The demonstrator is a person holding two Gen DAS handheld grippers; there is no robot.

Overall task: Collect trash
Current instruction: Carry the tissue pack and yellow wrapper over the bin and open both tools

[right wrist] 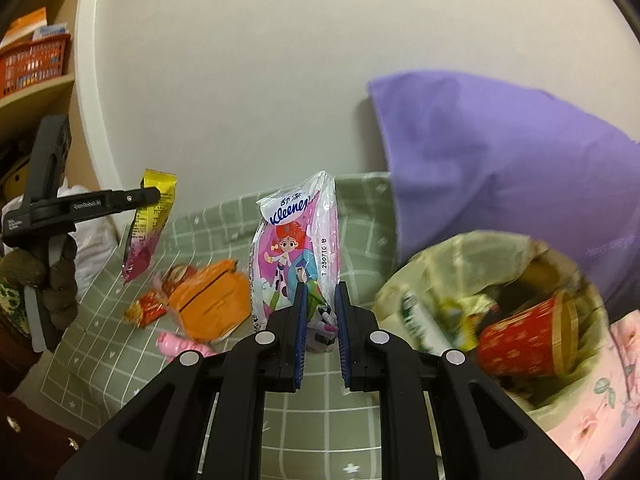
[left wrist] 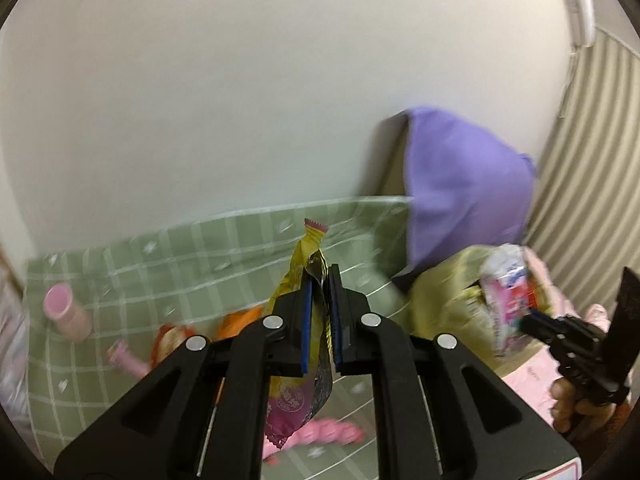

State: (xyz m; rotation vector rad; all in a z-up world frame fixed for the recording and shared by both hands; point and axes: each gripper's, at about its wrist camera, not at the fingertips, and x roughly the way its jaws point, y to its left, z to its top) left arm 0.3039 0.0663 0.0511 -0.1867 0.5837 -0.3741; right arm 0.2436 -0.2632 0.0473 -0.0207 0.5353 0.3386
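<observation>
Blurring: the left wrist view is smeared, so the pink bottle [left wrist: 66, 312] and the orange wrappers [left wrist: 236, 320] on the green checked cloth [left wrist: 192, 256] are soft shapes only.
Hidden: the bin's rim is partly covered by the purple cloth [right wrist: 500, 176]; the bin's outer body cannot be made out.
Left gripper [left wrist: 320, 312]: jaws pinched on a crinkly yellow-and-magenta snack wrapper [left wrist: 308, 264] – it hangs limp above the cloth, foil lining showing.
Right gripper [right wrist: 322, 312]: jaws closed on the lower end of a glossy plastic Kleenex tissue pack [right wrist: 296, 240], upright, with a cartoon girl printed on it.
Bin [right wrist: 440, 272]: lined with a pale yellowish bag, just right of the pack – a red paper cup [right wrist: 528, 336] lies tilted inside among blurred litter.
Cloth surface: an orange packet [right wrist: 212, 300] and a small red wrapper [right wrist: 146, 308] lie flat, well below the held items.
</observation>
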